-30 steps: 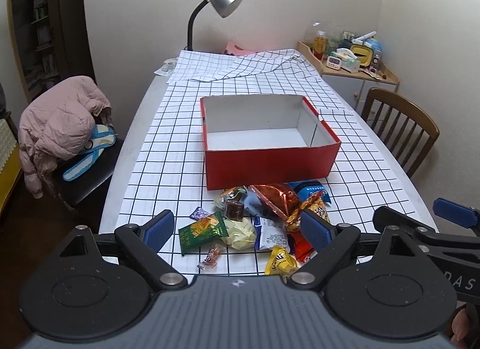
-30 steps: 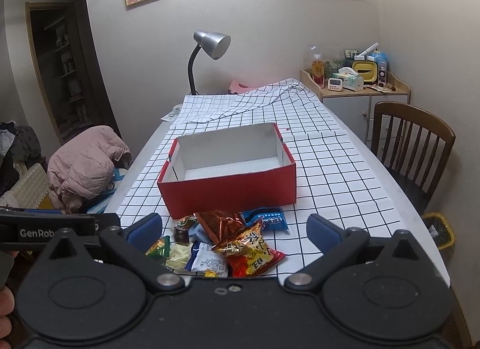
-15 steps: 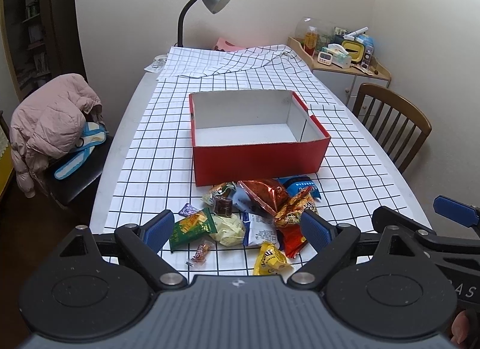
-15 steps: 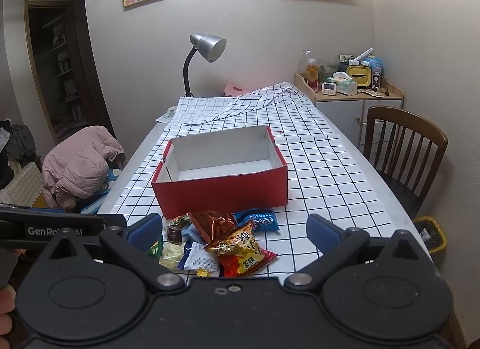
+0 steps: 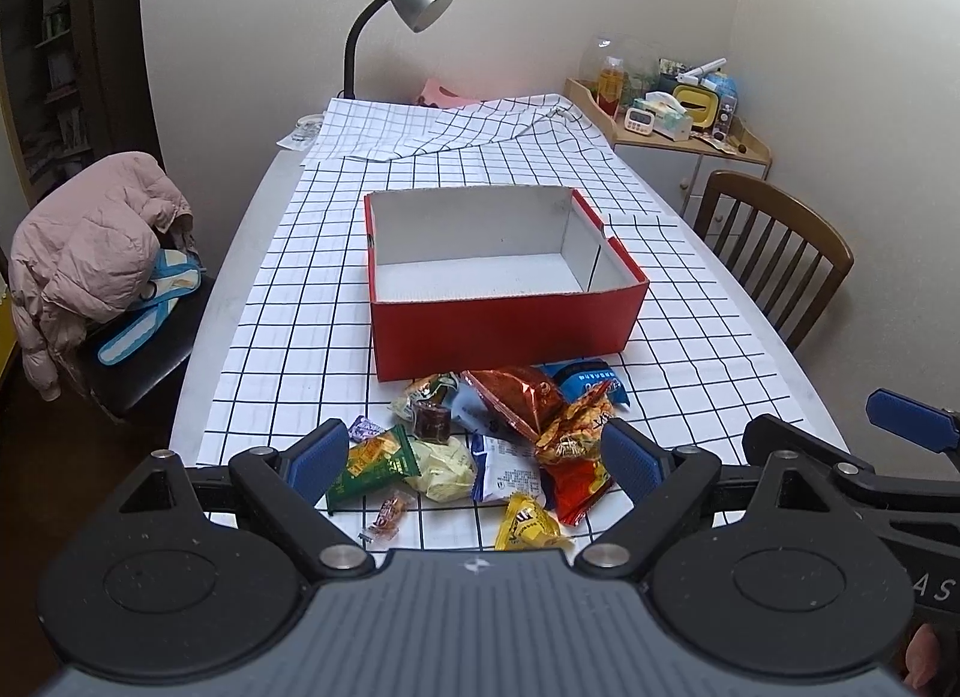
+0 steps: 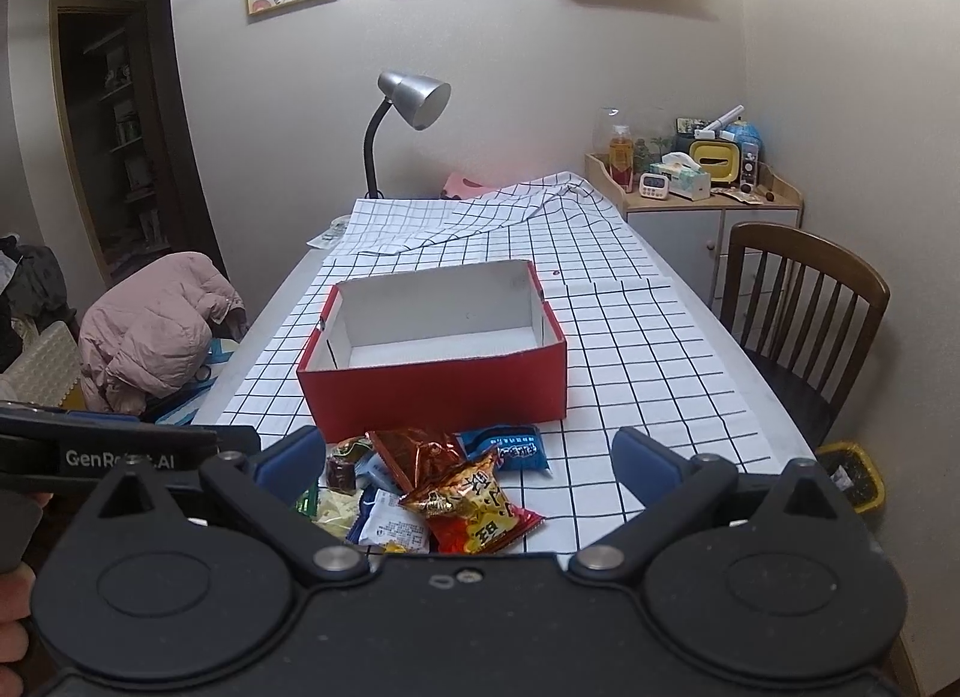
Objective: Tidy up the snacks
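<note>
A red box (image 5: 504,325) with a white, empty inside stands on the checked tablecloth; it also shows in the right wrist view (image 6: 438,391). In front of it lies a pile of snack packets (image 5: 498,439), among them a green packet (image 5: 372,460), a copper foil bag (image 5: 516,397), a blue packet (image 5: 588,382) and a yellow packet (image 5: 525,529). The pile also shows in the right wrist view (image 6: 432,487). My left gripper (image 5: 474,460) is open and empty, above the near side of the pile. My right gripper (image 6: 468,460) is open and empty, just right of the left one.
A desk lamp (image 5: 408,7) stands at the table's far end by a folded cloth (image 5: 456,127). A wooden chair (image 5: 774,253) is on the right, a chair with a pink jacket (image 5: 90,253) on the left. A cluttered cabinet (image 5: 678,115) stands far right.
Both grippers have drawn back and risen a little, so the box and pile sit further off in view. Both stay open and empty. Nothing on the table has moved.
</note>
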A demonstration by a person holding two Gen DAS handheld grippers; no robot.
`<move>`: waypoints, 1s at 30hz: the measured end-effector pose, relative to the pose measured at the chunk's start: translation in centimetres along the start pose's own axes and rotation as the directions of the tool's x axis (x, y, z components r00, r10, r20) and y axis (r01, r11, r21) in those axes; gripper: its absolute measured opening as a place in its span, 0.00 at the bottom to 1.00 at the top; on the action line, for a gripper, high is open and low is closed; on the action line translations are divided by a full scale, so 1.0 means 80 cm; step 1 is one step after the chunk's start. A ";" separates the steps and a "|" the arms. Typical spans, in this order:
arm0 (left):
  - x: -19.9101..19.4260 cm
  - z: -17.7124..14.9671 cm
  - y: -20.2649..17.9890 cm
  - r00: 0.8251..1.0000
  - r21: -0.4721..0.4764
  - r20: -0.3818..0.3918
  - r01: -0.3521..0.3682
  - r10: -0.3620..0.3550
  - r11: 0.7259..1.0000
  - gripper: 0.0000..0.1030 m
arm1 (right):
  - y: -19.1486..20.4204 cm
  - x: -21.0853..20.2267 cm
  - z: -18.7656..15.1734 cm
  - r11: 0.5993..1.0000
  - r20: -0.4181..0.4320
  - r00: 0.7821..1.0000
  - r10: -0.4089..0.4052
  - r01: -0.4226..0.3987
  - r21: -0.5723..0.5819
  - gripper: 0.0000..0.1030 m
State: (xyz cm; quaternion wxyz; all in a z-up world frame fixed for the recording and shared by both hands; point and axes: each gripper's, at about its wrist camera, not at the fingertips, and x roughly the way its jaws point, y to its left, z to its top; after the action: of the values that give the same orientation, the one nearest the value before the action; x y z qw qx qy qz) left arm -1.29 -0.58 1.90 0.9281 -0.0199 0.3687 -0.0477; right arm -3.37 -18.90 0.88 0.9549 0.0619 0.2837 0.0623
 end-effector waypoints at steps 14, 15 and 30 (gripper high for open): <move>0.026 0.003 -0.011 0.999 -0.015 -0.045 -0.022 0.021 1.000 0.89 | -0.011 0.021 0.002 0.999 -0.039 0.999 0.033 -0.034 -0.017 0.99; 0.029 0.004 -0.011 0.999 -0.016 -0.048 -0.025 0.024 1.000 0.89 | -0.012 0.024 0.002 0.999 -0.044 0.998 0.038 -0.039 -0.018 0.99; 0.092 0.014 0.035 0.989 -0.102 -0.116 -0.109 0.097 0.989 0.89 | -0.047 0.112 -0.017 0.991 -0.188 0.977 0.105 -0.118 -0.059 0.94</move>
State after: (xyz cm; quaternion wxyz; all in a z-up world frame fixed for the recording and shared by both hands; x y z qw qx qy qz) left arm 4.97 1.47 -2.51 0.9051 -0.0484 0.4220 0.0193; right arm 3.68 -21.11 -5.61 0.9211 0.0381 0.3645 0.1312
